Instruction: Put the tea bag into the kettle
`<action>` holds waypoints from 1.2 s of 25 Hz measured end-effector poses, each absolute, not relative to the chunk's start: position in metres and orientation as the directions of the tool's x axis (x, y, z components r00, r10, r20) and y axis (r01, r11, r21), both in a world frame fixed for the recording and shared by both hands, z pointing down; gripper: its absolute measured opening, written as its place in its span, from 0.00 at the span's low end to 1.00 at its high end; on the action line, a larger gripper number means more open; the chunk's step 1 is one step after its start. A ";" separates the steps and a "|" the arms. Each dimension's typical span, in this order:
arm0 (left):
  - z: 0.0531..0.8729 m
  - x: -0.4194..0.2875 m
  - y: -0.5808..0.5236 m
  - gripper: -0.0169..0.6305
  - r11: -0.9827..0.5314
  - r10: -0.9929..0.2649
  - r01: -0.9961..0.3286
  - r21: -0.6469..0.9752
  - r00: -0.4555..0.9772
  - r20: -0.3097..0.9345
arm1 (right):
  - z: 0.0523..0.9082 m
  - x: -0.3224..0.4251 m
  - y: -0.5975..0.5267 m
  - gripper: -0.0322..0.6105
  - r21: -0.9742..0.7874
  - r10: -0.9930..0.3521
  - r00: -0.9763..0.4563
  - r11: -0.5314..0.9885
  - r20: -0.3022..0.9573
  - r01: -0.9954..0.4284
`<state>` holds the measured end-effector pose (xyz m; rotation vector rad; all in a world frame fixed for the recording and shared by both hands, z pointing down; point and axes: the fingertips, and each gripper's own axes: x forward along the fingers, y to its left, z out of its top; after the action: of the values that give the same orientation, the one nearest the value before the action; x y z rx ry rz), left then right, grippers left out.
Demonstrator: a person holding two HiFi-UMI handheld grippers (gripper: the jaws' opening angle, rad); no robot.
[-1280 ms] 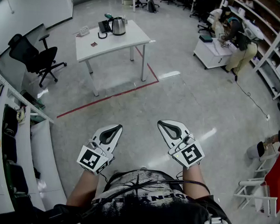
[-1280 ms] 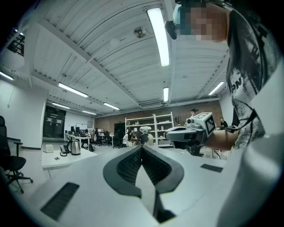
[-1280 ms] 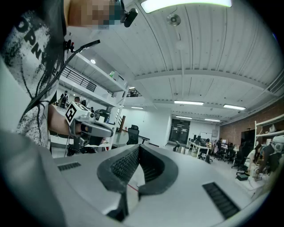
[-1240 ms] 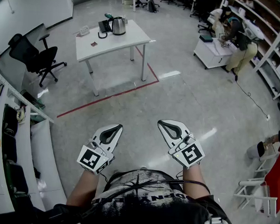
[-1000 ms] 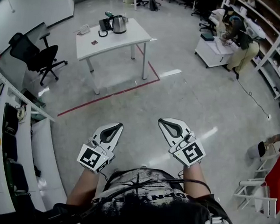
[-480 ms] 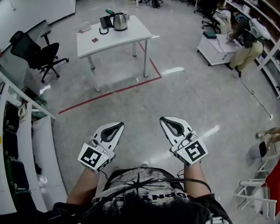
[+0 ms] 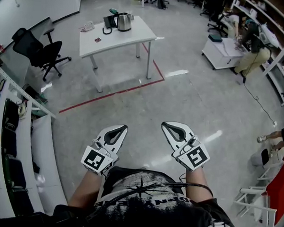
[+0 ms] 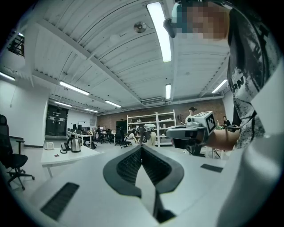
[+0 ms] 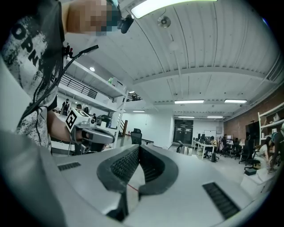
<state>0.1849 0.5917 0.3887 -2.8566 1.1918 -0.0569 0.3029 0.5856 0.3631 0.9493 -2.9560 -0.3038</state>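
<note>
Tea bag (image 7: 96,39): I take the small reddish speck on the white tabletop (image 7: 132,35) for it, though at this range it is too small to be sure. It lies flat near the front left of the surface, well apart from both claws and from the person, who stands far back across the glossy grey floor (image 7: 191,94).

A black office chair (image 7: 40,51) stands left of the tabletop. On the tabletop, right of the tea bag and further back, is the kettle (image 7: 122,21), rounded and of brushed metal, beside a dark base. Whether its lid is open cannot be told.

The tea bag will likely handle as something very light, soft and thin. It should be easy to crush or tear and awkward to lift off a smooth top. A pinch at one edge or corner, or on a tag if it has one, looks the safest hold.

Nearer the person, the left claw (image 7: 123,127) is closed, its ribbed black pads meeting at the tip with nothing between them. The right claw (image 7: 164,124) is closed the same way and also empty. Both are smooth white plastic and taper to a point.
</note>
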 end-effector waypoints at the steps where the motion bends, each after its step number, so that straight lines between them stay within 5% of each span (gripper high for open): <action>1: 0.390 0.186 0.592 0.04 -0.700 -0.713 -0.712 -0.054 0.701 0.017 | 0.364 0.304 0.586 0.06 0.193 -0.575 -0.817 0.798 -0.038 -0.571; 30: 0.403 0.179 0.524 0.04 -0.726 -0.687 -0.686 -0.053 0.726 0.017 | 0.363 0.284 0.514 0.06 0.142 -0.575 -0.814 0.802 -0.085 -0.581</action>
<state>0.1788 0.5238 0.4028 -2.8788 1.1458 -0.0542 0.2840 0.5137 0.3630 0.9676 -3.0169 -0.2576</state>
